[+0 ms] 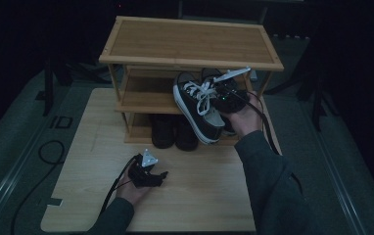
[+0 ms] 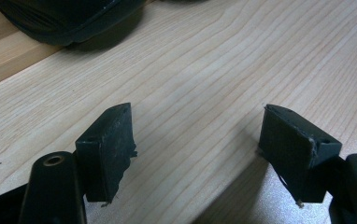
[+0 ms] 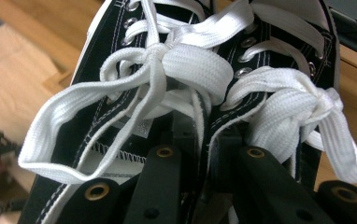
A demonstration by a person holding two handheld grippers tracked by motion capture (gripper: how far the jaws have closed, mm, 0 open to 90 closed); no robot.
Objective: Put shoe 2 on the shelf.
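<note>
A pair of black sneakers with white laces (image 1: 195, 105) hangs tilted in front of the middle shelf of a bamboo shoe rack (image 1: 190, 41). My right gripper (image 1: 224, 95) is shut on them. In the right gripper view its jaws (image 3: 204, 149) pinch the two touching inner collars of the sneakers (image 3: 242, 56), with the lace bows lying over them. My left gripper (image 1: 158, 175) rests low on the wooden table (image 1: 204, 196) in front of the rack. It is open, with bare tabletop between its jaws (image 2: 197, 135).
Two dark shoes (image 1: 174, 131) stand on the rack's bottom shelf; the toe of one (image 2: 69, 18) sits at the top of the left gripper view. The rack's top shelf is bare. Dark floor and a cable (image 1: 50, 152) surround the table.
</note>
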